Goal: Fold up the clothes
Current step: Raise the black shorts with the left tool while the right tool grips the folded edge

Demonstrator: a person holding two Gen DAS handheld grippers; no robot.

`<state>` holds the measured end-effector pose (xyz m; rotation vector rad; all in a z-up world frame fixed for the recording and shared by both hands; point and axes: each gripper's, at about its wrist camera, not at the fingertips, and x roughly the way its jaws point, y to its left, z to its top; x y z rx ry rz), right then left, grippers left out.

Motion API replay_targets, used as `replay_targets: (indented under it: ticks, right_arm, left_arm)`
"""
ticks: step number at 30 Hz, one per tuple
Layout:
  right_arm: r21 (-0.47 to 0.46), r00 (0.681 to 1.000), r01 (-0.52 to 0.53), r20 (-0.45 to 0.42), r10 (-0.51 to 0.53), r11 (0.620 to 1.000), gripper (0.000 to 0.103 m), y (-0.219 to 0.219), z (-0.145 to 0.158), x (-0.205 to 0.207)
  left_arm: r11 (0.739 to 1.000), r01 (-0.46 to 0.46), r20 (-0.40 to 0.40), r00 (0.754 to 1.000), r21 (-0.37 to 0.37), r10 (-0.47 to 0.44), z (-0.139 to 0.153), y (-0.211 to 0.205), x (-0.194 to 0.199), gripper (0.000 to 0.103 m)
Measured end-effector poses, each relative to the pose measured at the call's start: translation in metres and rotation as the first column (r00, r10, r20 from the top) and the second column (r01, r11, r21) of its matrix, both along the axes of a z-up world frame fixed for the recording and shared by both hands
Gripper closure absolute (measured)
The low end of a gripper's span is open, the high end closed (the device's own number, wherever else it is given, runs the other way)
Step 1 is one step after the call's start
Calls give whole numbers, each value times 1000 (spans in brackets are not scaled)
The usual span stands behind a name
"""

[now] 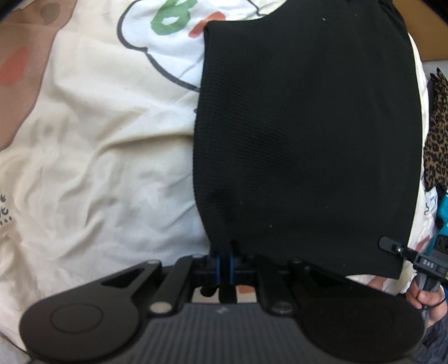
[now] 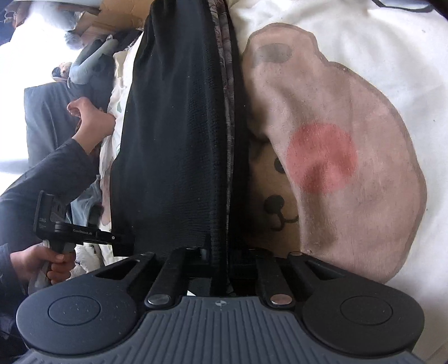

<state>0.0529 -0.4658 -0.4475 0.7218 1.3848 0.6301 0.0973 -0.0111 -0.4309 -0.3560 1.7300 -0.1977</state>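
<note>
A black knit garment (image 1: 308,140) lies spread over a cream bed sheet (image 1: 98,140) printed with cartoon figures, a white cloud shape with green lettering (image 1: 168,19) showing past its far left corner. In the left wrist view the left gripper (image 1: 225,259) has its fingers closed on the garment's near edge, close to the left corner, the blue-edged pads pressed together with the cloth pinched between them. At the lower right of that view the right gripper (image 1: 387,243) reaches in from the side, its tip at the garment's near right corner, with a hand (image 1: 425,296) on its handle. A leopard-print cloth (image 1: 438,134) lies at the right border, just beyond the garment. In the right wrist view the right gripper's fingers are likewise closed on the black fabric, which rises from them as a taut fold with a patterned inner layer (image 2: 226,112) showing along its right side. Beside it the sheet shows a pink bear print with a red cheek spot (image 2: 322,159). At the left, a dark-sleeved person's hand (image 2: 53,266) holds the left gripper against the garment's edge, and another hand (image 2: 89,117) shows farther back.
</note>
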Motion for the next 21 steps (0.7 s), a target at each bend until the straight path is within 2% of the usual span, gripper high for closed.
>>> replay_targets:
  ticks: [7,12,16,21]
  right_arm:
    - [-30,1000,0,-10,0,1000,100,2,21,-2]
    - [-64,999,7,-51,-10,998,101,10,48,-3]
    - [-92,997,-41,-67,35,995,101,24,73,-7]
    - [-108,994,-21,-106,10,994,101,32,101,-4]
  left_arm:
    - [1000,17,-4,1000,-9,-17,24,-2,0,97]
    - [999,31,12,999,-17,-31,54,2,0,97]
    - [999,19,22,1000,-31,-18,72,7,-3,97]
    - [999,8,39,999,-53,-6,98,15,-2,97]
